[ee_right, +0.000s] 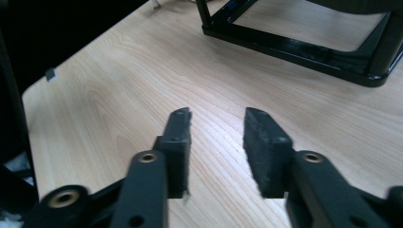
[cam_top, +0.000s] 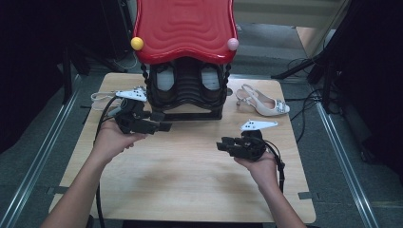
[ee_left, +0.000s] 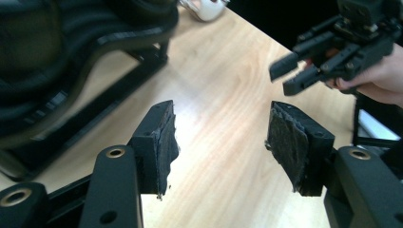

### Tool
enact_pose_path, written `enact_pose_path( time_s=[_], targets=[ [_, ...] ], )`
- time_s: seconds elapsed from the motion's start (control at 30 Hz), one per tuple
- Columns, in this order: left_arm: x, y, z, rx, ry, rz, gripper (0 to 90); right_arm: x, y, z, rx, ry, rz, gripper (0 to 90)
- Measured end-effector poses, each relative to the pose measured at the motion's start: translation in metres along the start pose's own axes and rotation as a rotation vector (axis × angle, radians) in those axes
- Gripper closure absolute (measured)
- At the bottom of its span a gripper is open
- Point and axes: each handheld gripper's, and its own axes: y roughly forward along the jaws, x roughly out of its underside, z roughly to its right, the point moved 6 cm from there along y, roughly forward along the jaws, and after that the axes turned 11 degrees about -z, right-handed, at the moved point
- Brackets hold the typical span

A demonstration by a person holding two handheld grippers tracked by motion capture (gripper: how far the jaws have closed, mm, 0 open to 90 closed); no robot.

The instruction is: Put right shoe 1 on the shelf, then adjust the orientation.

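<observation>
Two claws over a pale wooden worktop (cam_top: 190, 180), both empty. Black shoe rack (cam_top: 186, 90) with a red wavy top (cam_top: 185, 28) at 12 o'clock, two pale shoes inside. White slingback heel (cam_top: 262, 102) on the worktop at 2 o'clock, just beside the rack, well apart from both claws. Left claw (cam_top: 164, 124) at 10 o'clock, jaws wide apart, near the rack's base. Right claw (cam_top: 222, 144) at 4 o'clock, jaws parted more narrowly.

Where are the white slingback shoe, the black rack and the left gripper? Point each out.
white slingback shoe (cam_top: 264, 103), high view, strap side of the upper.
black rack (cam_top: 190, 115), high view, front base bar.
left gripper (ee_left: 221, 142), left gripper view, midway between its fingers.
</observation>
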Motion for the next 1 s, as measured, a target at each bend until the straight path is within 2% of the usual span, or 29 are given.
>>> enact_pose_path(
  time_s=[0.13, 0.17, 0.23, 0.27, 0.33, 0.37, 0.47, 0.53, 0.6, 0.67, 0.73, 0.8, 0.83, 1.0],
  targets=[
    [0.011, 0.005, -0.003, 0.003, -0.010, -0.007, 42.6, 0.006, -0.005, 0.005, 0.016, 0.021, 0.027, 62.2],
    [0.019, 0.007, -0.006, -0.007, -0.013, -0.014, 42.5, 0.010, -0.008, 0.009, 0.052, -0.005, 0.034, 60.5],
    [0.023, 0.008, -0.007, -0.010, -0.013, -0.017, 42.6, 0.014, -0.010, 0.011, 0.069, -0.014, 0.024, 60.0],
    [0.031, 0.010, -0.011, -0.017, -0.015, -0.022, 42.6, 0.016, -0.011, 0.012, 0.065, 0.000, 0.017, 58.4],
    [0.039, 0.012, -0.015, 0.000, -0.026, -0.025, 42.0, 0.019, -0.014, 0.016, 0.079, 0.037, 0.019, 59.6],
    [0.042, 0.013, -0.018, 0.009, -0.028, -0.026, 40.9, 0.019, -0.016, 0.019, 0.074, 0.059, 0.023, 59.7],
    [0.050, 0.015, -0.026, -0.004, -0.039, -0.037, 39.9, 0.019, -0.019, 0.025, 0.051, 0.102, 0.043, 62.4],
    [0.055, 0.015, -0.032, -0.012, -0.053, -0.039, 40.4, 0.020, -0.020, 0.027, 0.052, 0.096, 0.048, 60.9],
    [0.058, 0.014, -0.039, -0.018, -0.075, -0.033, 41.0, 0.022, -0.019, 0.030, 0.073, 0.090, 0.037, 60.2],
    [0.060, 0.013, -0.042, -0.020, -0.084, -0.033, 41.6, 0.024, -0.016, 0.031, 0.065, 0.103, 0.022, 59.8],
    [0.064, 0.010, -0.051, -0.027, -0.109, -0.030, 44.8, 0.025, -0.014, 0.031, 0.068, 0.097, 0.010, 59.2],
    [0.065, 0.009, -0.053, -0.033, -0.111, -0.027, 48.7, 0.025, -0.014, 0.030, 0.072, 0.091, 0.005, 59.2],
    [0.067, 0.007, -0.057, -0.051, -0.106, -0.024, 51.2, 0.025, -0.012, 0.028, 0.070, 0.076, -0.003, 58.8],
    [0.069, 0.001, -0.063, -0.057, -0.113, -0.021, 65.2, 0.025, -0.010, 0.026, 0.071, 0.069, -0.011, 58.2]
  ],
)
